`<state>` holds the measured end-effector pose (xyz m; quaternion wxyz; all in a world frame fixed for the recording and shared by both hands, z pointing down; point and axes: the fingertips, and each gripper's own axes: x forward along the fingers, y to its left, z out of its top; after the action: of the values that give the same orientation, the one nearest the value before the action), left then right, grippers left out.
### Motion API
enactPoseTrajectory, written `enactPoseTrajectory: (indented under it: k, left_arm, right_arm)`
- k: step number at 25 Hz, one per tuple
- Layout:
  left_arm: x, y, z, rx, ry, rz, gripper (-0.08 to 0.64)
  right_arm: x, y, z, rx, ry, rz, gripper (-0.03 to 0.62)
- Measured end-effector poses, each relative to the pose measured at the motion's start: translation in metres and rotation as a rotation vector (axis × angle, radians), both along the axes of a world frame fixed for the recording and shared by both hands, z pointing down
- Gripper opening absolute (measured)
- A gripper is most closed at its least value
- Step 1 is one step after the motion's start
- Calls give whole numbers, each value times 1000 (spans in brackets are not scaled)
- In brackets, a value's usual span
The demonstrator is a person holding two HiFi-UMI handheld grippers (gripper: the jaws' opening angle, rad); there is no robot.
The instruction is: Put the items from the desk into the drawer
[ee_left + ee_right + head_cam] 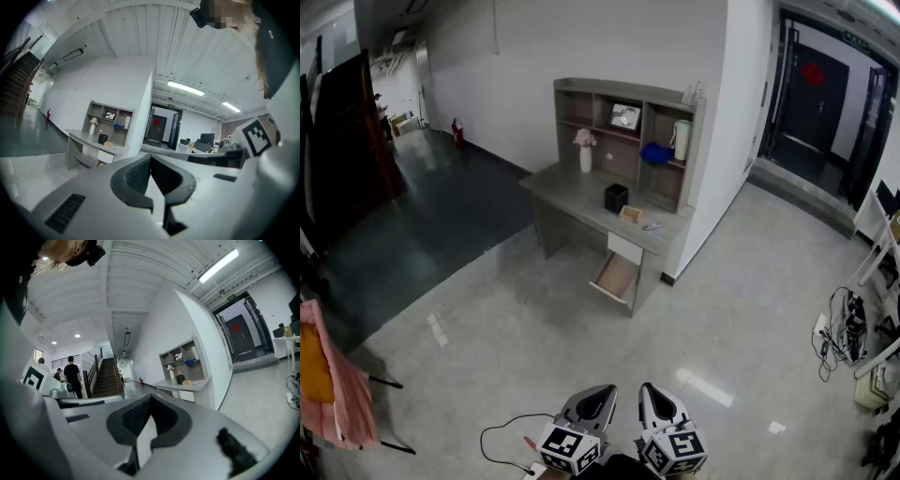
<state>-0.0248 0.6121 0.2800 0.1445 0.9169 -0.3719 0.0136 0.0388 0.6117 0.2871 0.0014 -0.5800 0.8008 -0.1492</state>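
Person is standing well back from the desk (572,192), holding both tools low and side by side. Left gripper (598,396) is showing its jaws pressed together with nothing between them; right gripper (653,395) is likewise fully closed and empty. Both are pointing roughly level across open floor.

Key relation: the desk is lying well apart from the fingers, straight ahead. Its long axis is running from upper left to lower right in the head view. Neither gripper is looking meaningfully nearer; the right one is sitting slightly more toward the drawer end.

Items waiting on the desktop, all near the right end:
- black box (616,198), upright
- small tan box (631,215), just beside it
- small pale object (652,226) near the front edge, too small to identify

A white vase (585,150) with a pink flower is standing further left.

Containers: the drawer (614,277) is hanging open below the desktop, pulled toward the room. Its wooden bottom is showing and appears empty, though that is a judgement at this range. The hutch (623,91) shelves are holding a framed picture (625,116), a blue object (656,153) and a white jug (681,139).

Judgement: the approach is not yet made, and the jaws will need opening before any pick.
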Motion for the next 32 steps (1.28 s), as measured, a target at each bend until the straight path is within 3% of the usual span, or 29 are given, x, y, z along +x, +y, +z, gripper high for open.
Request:
enactPoseTrajectory:
  k: [7, 15, 24, 32]
  left_arm:
    - [5, 18, 15, -3, -34, -6, 9]
    - [17, 32, 28, -23, 5, -51, 9]
    - [21, 14, 33, -21, -19, -101, 9]
    - [44, -21, 30, -28, -18, -24, 9]
  right_arm:
    - [6, 18, 13, -2, -3, -25, 11]
    - [21, 30, 27, -24, -56, -44, 11]
    - [34, 17, 28, -3, -55, -63, 12]
    - [51, -20, 26, 23, -50, -36, 12]
